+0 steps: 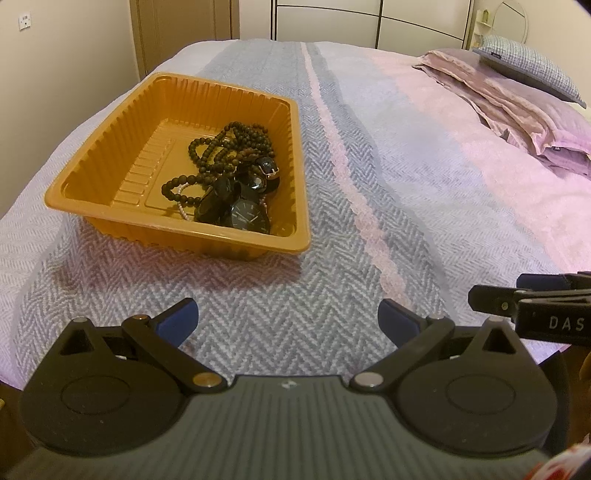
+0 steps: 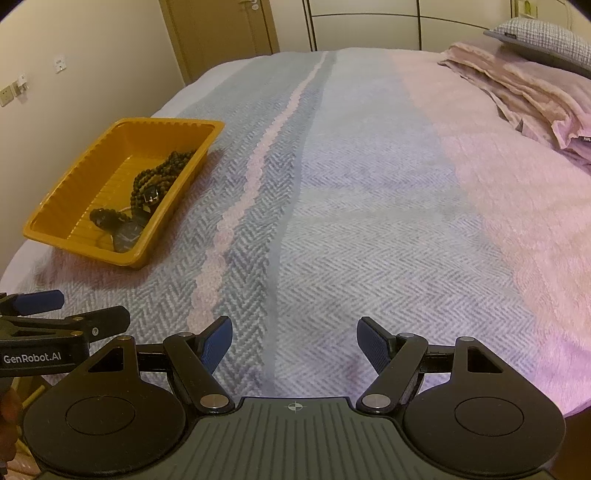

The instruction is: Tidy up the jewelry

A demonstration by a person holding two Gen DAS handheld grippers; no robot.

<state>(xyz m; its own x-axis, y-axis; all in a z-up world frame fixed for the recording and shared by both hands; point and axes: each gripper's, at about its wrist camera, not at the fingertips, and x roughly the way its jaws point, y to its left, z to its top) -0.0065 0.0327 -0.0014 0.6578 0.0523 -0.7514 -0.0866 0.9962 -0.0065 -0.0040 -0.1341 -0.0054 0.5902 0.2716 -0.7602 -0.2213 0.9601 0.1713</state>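
An orange plastic tray [image 1: 92, 155] sits on the bed at the left; it also shows in the right wrist view [image 2: 74, 177]. Inside it lie dark bead strings [image 1: 229, 151], a black watch [image 1: 251, 219], a dark ring-like piece [image 1: 267, 166] and a thin pale bead strand [image 1: 183, 212], all piled at the tray's right side. My left gripper [image 1: 288, 319] is open and empty, low over the blanket in front of the tray. My right gripper [image 2: 294, 341] is open and empty, to the right of the left one [image 2: 55, 314].
The bed is covered with a herringbone blanket [image 2: 369, 221] in grey, blue and pink bands. Folded pink bedding [image 1: 517, 107] and a checked pillow [image 1: 532, 66] lie at the far right. A wall and a door [image 2: 221, 29] stand beyond the bed.
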